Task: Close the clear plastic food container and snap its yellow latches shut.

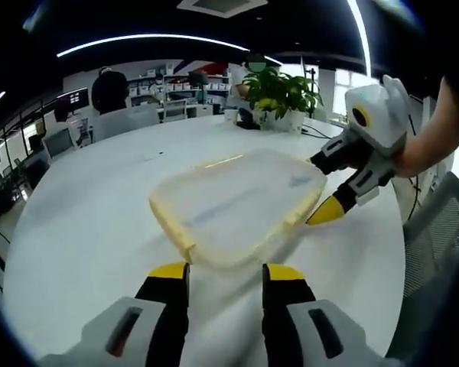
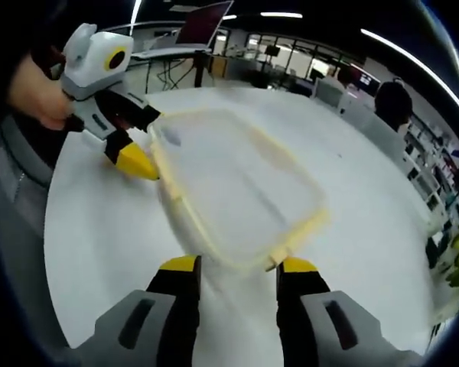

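The clear plastic container (image 1: 233,205) with a yellow rim lies flat on the white table, blurred in both views. My left gripper (image 1: 226,271) is open, and its yellow-tipped jaws stand either side of the container's near edge. Coming in from the right, my right gripper (image 1: 320,187) has its jaws apart at the container's right corner. In the right gripper view the container (image 2: 237,183) again lies just ahead, and my right gripper (image 2: 239,264) is open around its near rim. My left gripper (image 2: 145,141) reaches the far left corner there. Individual latches are too blurred to tell apart.
The round white table (image 1: 84,222) spreads wide around the container. A potted plant (image 1: 283,93) stands at its far edge, and a mesh chair (image 1: 436,245) is at the right. A person (image 1: 109,89) stands among desks behind. A hand (image 2: 32,90) holds the left gripper.
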A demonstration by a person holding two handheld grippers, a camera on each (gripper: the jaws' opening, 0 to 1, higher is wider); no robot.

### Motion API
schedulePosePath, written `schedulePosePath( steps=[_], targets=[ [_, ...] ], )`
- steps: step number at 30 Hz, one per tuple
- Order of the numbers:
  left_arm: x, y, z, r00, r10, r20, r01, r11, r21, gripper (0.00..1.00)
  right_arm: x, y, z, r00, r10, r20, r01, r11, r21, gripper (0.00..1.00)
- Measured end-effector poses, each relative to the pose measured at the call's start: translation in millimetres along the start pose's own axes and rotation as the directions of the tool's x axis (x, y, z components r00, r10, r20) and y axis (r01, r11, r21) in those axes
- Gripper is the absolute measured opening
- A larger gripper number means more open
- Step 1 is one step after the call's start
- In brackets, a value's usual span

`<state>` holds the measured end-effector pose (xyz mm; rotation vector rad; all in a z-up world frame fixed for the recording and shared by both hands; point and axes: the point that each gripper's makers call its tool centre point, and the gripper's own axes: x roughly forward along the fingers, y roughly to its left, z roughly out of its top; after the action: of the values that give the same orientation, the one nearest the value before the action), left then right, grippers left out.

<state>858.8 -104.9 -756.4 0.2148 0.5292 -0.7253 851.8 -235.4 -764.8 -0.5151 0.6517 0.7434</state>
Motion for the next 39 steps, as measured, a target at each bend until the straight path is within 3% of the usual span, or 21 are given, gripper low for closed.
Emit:
schedulePosePath(
  steps=[8, 14, 22, 32, 39],
  targets=[
    [-7, 13.4, -9.3, 0.999, 0.032, -0.019, -0.032, 0.999, -0.021, 0.31, 12, 6, 11.7, 1.000, 0.022, 0.012, -0.022, 1.000, 0.002, 0.34],
    [-21, 22.0, -14.2, 0.996, 0.084, -0.032, -0.087, 0.991, -0.099, 0.36, 4, 7, 13.1, 1.000, 0.012, 0.008, -0.013, 0.998, 0.058, 0.39],
    [-65, 16.8, -7.0, 0.989, 0.145, 0.014, -0.140, 0.976, -0.167, 0.38, -38, 12, 14.9, 0.998, -0.041, 0.047, 0.033, 0.987, 0.159, 0.42],
    [-135, 2.4, 11.9, 0.963, 0.251, 0.095, -0.214, 0.932, -0.294, 0.40, -91, 35, 26.1, 0.987, -0.101, 0.123, 0.063, 0.956, 0.286, 0.44],
    [-164, -9.4, 25.9, 0.943, 0.300, 0.147, -0.234, 0.907, -0.349, 0.43, -122, 47, 23.1, 0.978, -0.151, 0.143, 0.097, 0.938, 0.333, 0.45]
  ],
)
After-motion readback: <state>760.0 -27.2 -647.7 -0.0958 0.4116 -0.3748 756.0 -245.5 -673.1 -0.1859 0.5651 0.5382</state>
